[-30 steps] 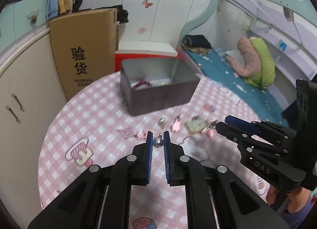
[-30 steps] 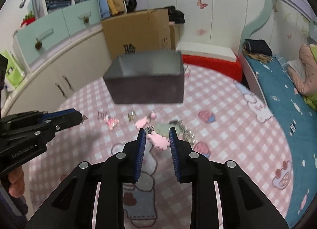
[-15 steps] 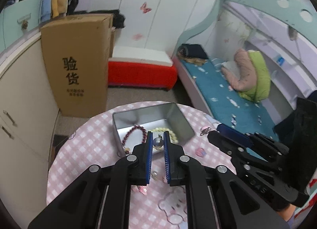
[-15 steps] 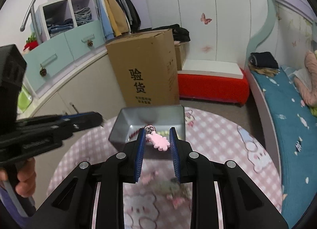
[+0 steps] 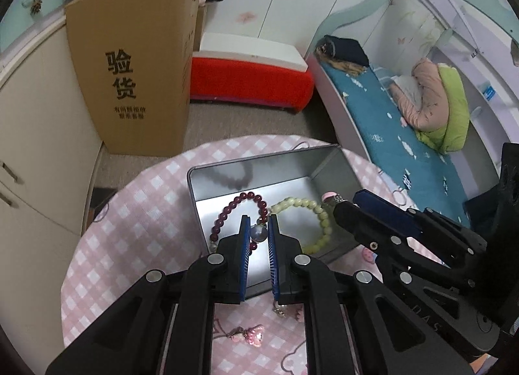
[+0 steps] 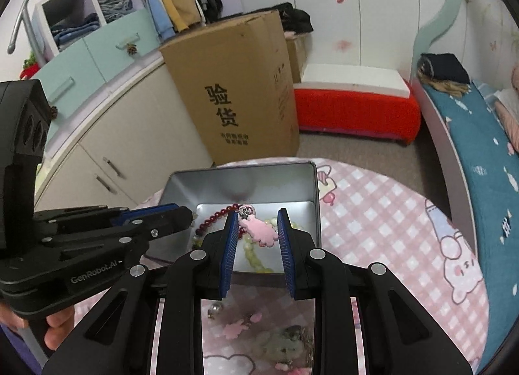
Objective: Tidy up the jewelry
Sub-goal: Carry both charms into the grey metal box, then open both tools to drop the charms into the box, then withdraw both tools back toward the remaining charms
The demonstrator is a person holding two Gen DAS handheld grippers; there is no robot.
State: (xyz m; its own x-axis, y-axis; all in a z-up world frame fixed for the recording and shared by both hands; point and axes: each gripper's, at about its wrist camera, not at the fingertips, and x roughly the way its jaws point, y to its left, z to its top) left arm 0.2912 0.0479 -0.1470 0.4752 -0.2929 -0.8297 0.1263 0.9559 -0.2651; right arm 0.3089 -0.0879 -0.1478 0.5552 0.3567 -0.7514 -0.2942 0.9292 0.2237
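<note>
An open silver tin (image 5: 253, 174) (image 6: 285, 174) stands on the pink checked round table (image 5: 129, 213). In it lie a dark red bead bracelet (image 5: 236, 201) and a pale green bead bracelet (image 5: 311, 209). My left gripper (image 5: 259, 233) is shut on a silver bead pendant (image 5: 259, 233), held over the tin's near side. My right gripper (image 6: 256, 229) is shut on a pink charm (image 6: 261, 232), held over the tin; it also shows in the left wrist view (image 5: 343, 205).
Several loose pink charms (image 5: 249, 334) (image 6: 236, 329) and a silver bead (image 6: 215, 308) lie on the table in front of the tin. A tall cardboard box (image 5: 136, 83), a red and white bench (image 5: 249, 76) and a bed (image 5: 405, 135) stand beyond the table.
Both grippers have risen from the table with their pieces and moved forward over the open tin. Both stay shut.
</note>
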